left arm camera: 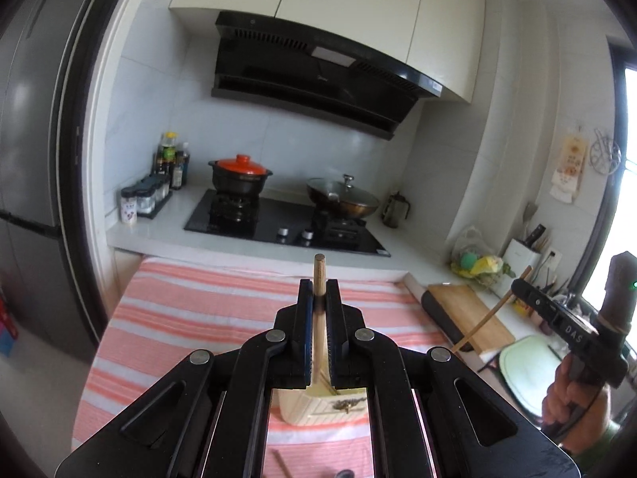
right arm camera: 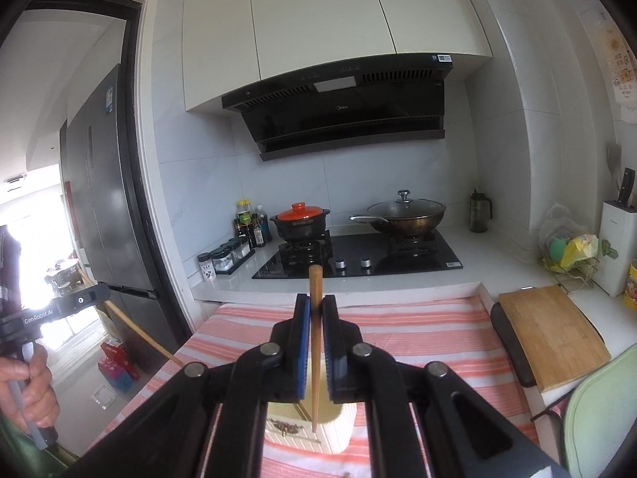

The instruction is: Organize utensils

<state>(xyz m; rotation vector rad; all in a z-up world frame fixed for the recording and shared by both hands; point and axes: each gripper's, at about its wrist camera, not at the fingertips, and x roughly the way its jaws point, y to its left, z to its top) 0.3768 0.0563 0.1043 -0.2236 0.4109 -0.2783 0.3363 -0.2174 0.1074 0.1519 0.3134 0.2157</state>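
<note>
My left gripper (left arm camera: 318,290) is shut on a pale wooden chopstick (left arm camera: 319,271) that stands nearly upright, its lower end reaching down toward a cream utensil holder (left arm camera: 318,408) on the striped cloth (left arm camera: 179,310). My right gripper (right arm camera: 316,306) is shut on a darker brown chopstick (right arm camera: 315,290), also nearly upright, whose tip hangs over the same cream holder (right arm camera: 334,430). Each gripper shows in the other's view: the right gripper (left arm camera: 517,285) with its stick (left arm camera: 491,316), and the left gripper (right arm camera: 101,292) with its stick (right arm camera: 135,330). Another loose stick (left arm camera: 282,463) lies on the cloth.
Behind the cloth is a gas hob (right arm camera: 358,263) with an orange-lidded clay pot (right arm camera: 300,219) and a lidded wok (right arm camera: 406,215). Spice jars (right arm camera: 227,259) stand at left. A wooden cutting board (right arm camera: 553,334), knife block (right arm camera: 619,247) and pale green tray (right arm camera: 601,410) are at right. A fridge (right arm camera: 103,199) stands at left.
</note>
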